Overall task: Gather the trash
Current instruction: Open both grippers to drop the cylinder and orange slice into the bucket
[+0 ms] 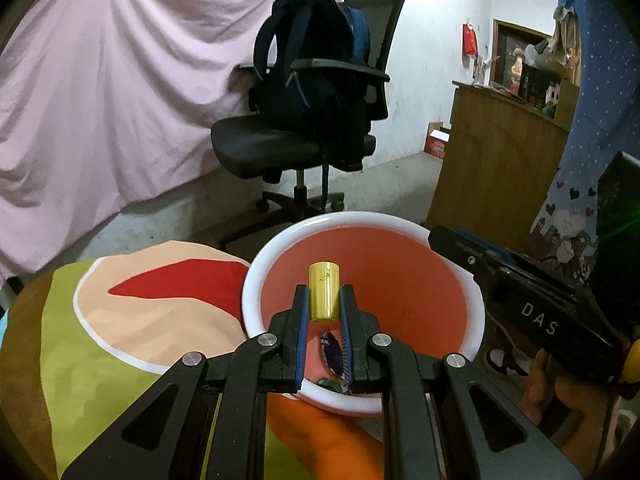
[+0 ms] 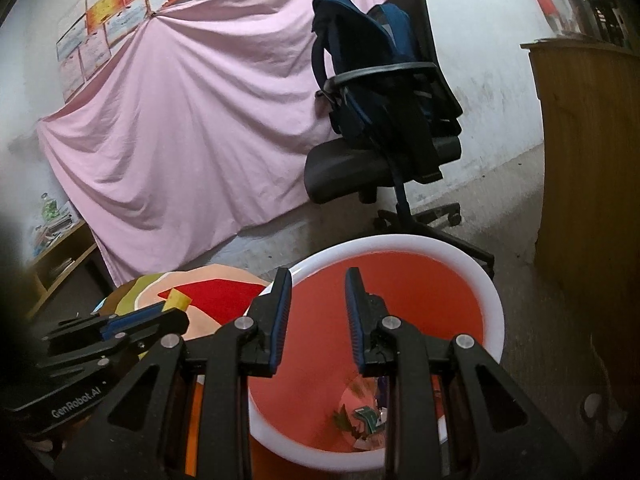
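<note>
Right now the left gripper (image 1: 325, 300) is squeezed on a small gold tube (image 1: 324, 293), held by its sides with its long way pointing ahead. The tube hangs right over the mouth of the red bin with the white rim (image 1: 256, 280), so letting go should drop it straight down. Some wrappers (image 2: 366, 420) already lie at the bottom. The right gripper (image 2: 318, 316) also sits over the bin, its fingers spread apart and holding nothing.
</note>
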The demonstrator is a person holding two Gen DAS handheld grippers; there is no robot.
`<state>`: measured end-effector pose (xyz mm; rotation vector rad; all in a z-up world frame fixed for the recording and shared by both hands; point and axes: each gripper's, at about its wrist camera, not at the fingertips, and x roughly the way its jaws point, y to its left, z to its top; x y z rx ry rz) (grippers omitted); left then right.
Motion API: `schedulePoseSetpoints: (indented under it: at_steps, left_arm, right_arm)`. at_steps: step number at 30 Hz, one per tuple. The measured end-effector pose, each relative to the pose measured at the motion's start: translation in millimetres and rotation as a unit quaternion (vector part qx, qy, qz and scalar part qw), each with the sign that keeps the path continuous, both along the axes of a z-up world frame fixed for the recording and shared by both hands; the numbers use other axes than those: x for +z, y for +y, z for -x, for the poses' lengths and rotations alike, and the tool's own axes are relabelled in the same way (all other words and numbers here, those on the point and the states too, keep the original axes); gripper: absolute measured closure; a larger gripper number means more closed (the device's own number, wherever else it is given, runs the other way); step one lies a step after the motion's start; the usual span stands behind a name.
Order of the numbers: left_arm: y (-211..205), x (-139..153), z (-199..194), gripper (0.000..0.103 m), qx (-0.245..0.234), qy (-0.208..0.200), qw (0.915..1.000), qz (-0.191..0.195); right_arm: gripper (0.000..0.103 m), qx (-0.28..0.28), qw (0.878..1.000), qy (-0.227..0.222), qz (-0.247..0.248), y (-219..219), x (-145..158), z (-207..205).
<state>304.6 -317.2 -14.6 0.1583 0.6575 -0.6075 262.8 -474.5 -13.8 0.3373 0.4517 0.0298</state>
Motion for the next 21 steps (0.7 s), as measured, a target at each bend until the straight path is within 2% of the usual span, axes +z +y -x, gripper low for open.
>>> schedulePoseSetpoints:
  at_steps: [6,11,18,21]
  left_arm:
    - [-3.9,-4.8,-3.7,0.089,0.000,0.015,0.9999,-0.004]
    - [-2.3,-3.9,-2.7,0.072,0.006,0.013,0.9999,0.000]
    - [4.3,-0.2,-1.5,0.071,0.015,0.010,0.9998,0.000]
    - [12.1,2.4,0.1,0.066,0.025,0.007,0.9997,0.002]
  right_arm:
    - [0.046,-0.008,1.000,0.007,-0.016,-7.1,-2.7,0.9]
    - [0.046,-0.013,1.000,0.012,-0.026,-9.7,-4.4,2.5]
    - [0.046,-0.014,1.000,0.011,-0.026,-10.1,-4.1,2.7]
    - [0.045,-0.014,1.000,0.011,-0.022,-9.8,-3.1,3.2]
